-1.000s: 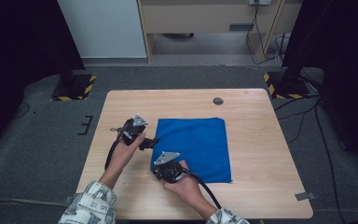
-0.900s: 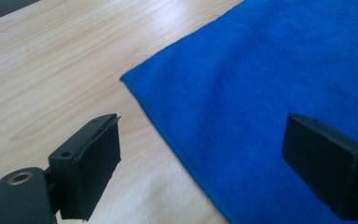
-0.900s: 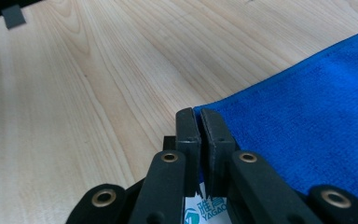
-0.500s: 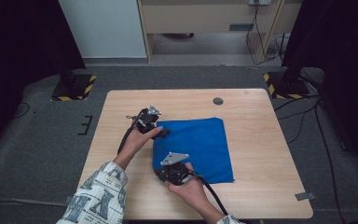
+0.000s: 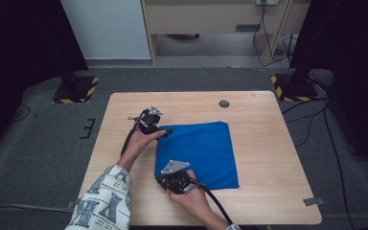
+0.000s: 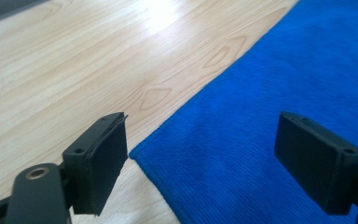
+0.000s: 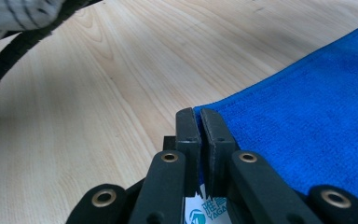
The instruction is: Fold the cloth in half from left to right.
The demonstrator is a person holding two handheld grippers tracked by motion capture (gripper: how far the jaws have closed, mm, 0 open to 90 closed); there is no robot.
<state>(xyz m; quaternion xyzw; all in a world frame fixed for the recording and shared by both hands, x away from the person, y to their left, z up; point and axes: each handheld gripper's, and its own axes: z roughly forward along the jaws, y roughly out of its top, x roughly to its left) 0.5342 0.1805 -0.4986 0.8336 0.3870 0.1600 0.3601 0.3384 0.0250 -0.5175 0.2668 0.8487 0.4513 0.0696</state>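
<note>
A blue cloth [image 5: 199, 148] lies flat on the wooden table [image 5: 268, 120]. My left gripper [image 5: 165, 131] hovers at the cloth's far left corner. In the left gripper view it [image 6: 209, 158] stands open, its jaws wide apart on either side of that corner of the cloth [image 6: 261, 93]. My right gripper [image 5: 163, 179] sits at the cloth's near left corner. In the right gripper view it [image 7: 198, 122] is shut, with the corner of the cloth [image 7: 307, 116] pinched between its jaws, low on the table.
A small dark round disc [image 5: 224, 103] sits in the tabletop near the far edge. Bare wood surrounds the cloth on all sides. The left gripper's cable [image 7: 9, 56] and a patterned sleeve [image 7: 18, 11] cross the top left of the right gripper view.
My left gripper has moved away from me and to the right, from the table's left part to the cloth's far left corner. The right gripper has stayed at the near left corner.
</note>
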